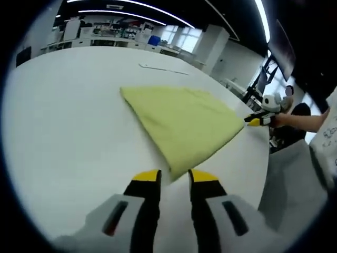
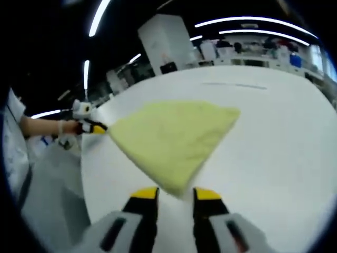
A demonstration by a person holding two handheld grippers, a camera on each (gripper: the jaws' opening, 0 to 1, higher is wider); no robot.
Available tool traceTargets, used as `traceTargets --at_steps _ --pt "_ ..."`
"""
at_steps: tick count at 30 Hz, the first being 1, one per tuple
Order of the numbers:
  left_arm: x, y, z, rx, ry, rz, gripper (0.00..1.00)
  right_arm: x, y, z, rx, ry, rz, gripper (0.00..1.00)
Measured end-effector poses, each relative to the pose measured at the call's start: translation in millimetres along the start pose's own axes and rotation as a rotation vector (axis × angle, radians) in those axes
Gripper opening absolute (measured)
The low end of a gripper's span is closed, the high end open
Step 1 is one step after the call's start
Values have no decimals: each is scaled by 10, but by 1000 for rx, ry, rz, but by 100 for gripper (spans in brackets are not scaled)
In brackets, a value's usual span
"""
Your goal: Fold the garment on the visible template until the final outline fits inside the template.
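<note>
A yellow-green garment [image 1: 184,124] lies folded flat in a roughly triangular shape on the white table [image 1: 68,116]. Its near corner reaches in between the yellow fingertips of my left gripper [image 1: 175,179], which stands open. My right gripper [image 1: 255,121] sits at the garment's far right corner. In the right gripper view the garment [image 2: 171,137] points its near corner between the spread tips of my right gripper [image 2: 176,196], also open. There my left gripper [image 2: 97,128] touches the garment's left corner. A thin dark line [image 1: 163,68] marks the table beyond the garment.
A person's bare forearm [image 1: 305,122] holds the right gripper past the table's right edge [image 1: 260,174]. Another forearm [image 2: 39,126] comes in from the left. Benches with equipment [image 1: 121,37] stand far behind, with a white pillar [image 2: 168,45].
</note>
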State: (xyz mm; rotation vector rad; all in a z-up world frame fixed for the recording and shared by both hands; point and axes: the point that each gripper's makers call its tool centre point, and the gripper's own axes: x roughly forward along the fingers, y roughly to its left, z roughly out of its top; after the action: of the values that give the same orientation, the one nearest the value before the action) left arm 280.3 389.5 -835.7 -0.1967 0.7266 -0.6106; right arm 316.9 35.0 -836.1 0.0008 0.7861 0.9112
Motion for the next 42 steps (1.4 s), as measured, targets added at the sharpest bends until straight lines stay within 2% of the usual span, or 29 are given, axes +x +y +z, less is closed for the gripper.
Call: traceTargets --at_steps 3,8,12,20,32,37,42 --pt "11 -10 5 1 -1 -7 13 5 14 -3 10 2 12 8" --pt "24 11 -2 11 1 1 7 4 -8 -21 17 5 15 0" --pt "27 -12 -7 20 5 -7 0 -13 -22 -30 24 6 10 0" --pt "6 -48 -21 -16 -4 1 0 -88 -6 -93 27 6 7 0" --pt "-48 -224 -203 -32 2 -20 0 -263 157 -295 61 17 17 0" --pt "-72 -243 -242 -37 3 -24 0 -301 255 -366 65 27 15 0" --pt "-80 -244 -271 -57 5 -26 0 -295 248 -397 80 26 7 0"
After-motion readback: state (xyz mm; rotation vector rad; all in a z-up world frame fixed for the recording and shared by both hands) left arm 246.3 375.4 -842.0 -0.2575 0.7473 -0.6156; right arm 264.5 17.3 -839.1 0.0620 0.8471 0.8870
